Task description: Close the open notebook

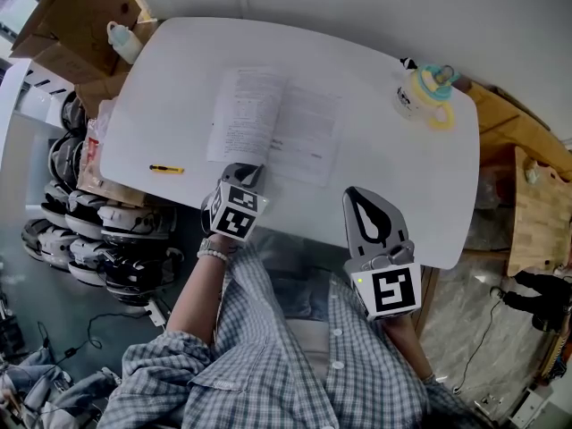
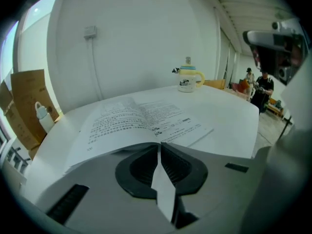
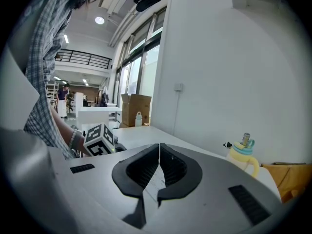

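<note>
The open notebook (image 1: 273,123) lies flat in the middle of the white table (image 1: 179,88), both printed pages facing up. My left gripper (image 1: 252,170) is at the notebook's near edge, close to the spine. In the left gripper view its jaws (image 2: 160,144) meet just in front of the notebook (image 2: 136,118); no page is lifted, and I cannot tell whether a sheet is pinched. My right gripper (image 1: 355,192) hovers shut over the table's near edge, to the right of the notebook, with nothing in its jaws (image 3: 160,145).
A yellow-and-white lidded mug (image 1: 424,92) stands at the table's far right. A yellow pen (image 1: 166,169) lies near the left front edge. Cardboard boxes (image 1: 76,25) and a white bottle (image 1: 121,38) are at the far left. Wooden furniture (image 1: 536,204) stands to the right.
</note>
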Available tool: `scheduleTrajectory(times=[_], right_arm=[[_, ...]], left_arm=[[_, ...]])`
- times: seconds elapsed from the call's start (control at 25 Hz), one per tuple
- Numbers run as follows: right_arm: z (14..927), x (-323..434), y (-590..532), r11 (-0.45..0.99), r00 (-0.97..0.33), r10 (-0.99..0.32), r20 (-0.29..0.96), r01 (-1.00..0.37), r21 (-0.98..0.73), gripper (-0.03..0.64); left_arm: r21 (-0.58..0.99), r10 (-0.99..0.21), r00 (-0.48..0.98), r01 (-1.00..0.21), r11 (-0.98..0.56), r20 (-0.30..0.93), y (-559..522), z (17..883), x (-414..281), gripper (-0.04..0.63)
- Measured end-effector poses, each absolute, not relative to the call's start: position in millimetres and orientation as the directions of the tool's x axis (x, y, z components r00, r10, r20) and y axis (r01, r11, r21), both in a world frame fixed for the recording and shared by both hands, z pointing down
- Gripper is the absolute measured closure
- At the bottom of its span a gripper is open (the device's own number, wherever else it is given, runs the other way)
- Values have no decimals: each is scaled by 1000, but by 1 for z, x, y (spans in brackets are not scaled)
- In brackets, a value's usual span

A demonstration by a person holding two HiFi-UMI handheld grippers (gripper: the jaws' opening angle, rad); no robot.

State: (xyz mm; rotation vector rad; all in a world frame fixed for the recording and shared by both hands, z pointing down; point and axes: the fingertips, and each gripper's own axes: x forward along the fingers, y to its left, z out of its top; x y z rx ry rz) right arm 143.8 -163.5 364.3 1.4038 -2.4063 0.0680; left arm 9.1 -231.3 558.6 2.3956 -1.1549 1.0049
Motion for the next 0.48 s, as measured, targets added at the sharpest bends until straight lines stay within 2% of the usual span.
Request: scheduleTrajectory(times=[0.2,0.48], right_arm=[[366,140,-163,513,-450,-830,329,-848,135,594],[365,141,-162,509,-445,-832,330,-850,137,594]], left_arm=[[-135,-531,402,-689,-712,746,-229,562,19,571],[-191,-493,379,-608,-771,783,-226,567,27,569]])
